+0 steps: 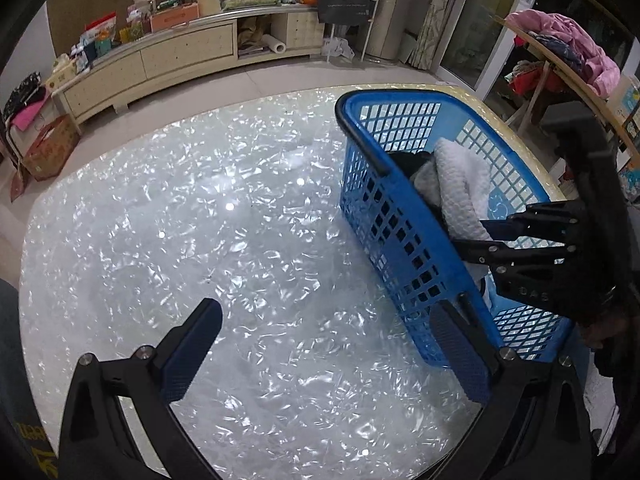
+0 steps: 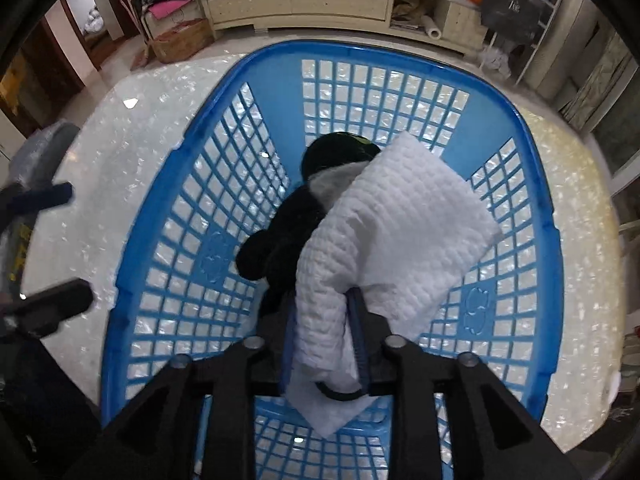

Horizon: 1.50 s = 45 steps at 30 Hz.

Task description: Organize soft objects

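With the white quilted cloth [image 2: 384, 232] pinched between the narrowly parted jaws of the right gripper [image 2: 324, 344], inside the blue basket [image 2: 536, 208] against the black soft item [image 2: 280, 248] ahead, I would spread them fully before lifting, while the left gripper [image 1: 320, 344] hangs wide and empty beside the basket.

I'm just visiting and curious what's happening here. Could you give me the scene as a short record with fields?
Surface: glossy white pearl-patterned table
Container: blue plastic lattice basket, standing on the table
In basket: white quilted cloth lying over a black soft item
Right gripper: inside the basket, the cloth between its fingers; whether it grips is unclear
Left gripper: open, empty, above the table beside the basket
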Each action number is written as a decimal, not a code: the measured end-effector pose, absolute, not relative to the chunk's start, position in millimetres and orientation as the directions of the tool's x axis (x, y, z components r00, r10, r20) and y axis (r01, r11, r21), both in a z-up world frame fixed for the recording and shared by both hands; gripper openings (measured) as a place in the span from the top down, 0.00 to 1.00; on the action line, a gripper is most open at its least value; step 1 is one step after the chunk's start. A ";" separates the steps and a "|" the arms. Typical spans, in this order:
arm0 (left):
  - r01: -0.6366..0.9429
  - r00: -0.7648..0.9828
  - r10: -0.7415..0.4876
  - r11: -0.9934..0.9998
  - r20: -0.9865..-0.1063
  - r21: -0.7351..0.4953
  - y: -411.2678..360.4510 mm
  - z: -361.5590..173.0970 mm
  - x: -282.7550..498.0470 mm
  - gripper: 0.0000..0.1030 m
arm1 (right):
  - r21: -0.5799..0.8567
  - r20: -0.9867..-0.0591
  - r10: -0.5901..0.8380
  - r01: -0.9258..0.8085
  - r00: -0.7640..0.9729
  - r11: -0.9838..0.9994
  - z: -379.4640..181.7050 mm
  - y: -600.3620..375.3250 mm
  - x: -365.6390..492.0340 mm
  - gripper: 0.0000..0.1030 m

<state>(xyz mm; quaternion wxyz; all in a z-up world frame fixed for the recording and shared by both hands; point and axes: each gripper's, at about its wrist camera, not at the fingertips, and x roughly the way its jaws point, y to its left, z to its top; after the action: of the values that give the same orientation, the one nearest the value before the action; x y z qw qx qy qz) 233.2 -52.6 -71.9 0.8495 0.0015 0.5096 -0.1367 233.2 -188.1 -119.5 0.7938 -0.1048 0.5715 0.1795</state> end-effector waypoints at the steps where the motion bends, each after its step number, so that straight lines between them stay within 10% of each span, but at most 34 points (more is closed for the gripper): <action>1: 0.232 0.441 -0.231 0.963 -0.867 -0.139 -52.4 -73.4 233.7 0.00 | 0.042 -0.946 0.166 -0.405 0.277 0.913 -118.9 -188.1 233.5 0.73; 19: 0.215 0.611 -0.268 0.962 -0.745 -0.170 -45.9 -32.5 179.8 0.00 | 0.140 -0.840 0.274 -0.302 0.467 0.943 -49.0 -227.8 161.5 0.01; 45: 0.182 0.840 -0.190 0.981 -0.508 -0.068 -67.3 53.5 68.2 0.00 | 0.043 -0.589 0.151 -0.156 0.794 0.987 23.0 -220.6 48.9 0.00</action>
<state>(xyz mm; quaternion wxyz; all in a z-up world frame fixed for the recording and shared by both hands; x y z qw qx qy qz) 68.2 -67.3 53.5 0.9591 -0.0083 0.2659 -0.0969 48.9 -220.6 23.0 0.9470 -0.0040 0.3109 0.0808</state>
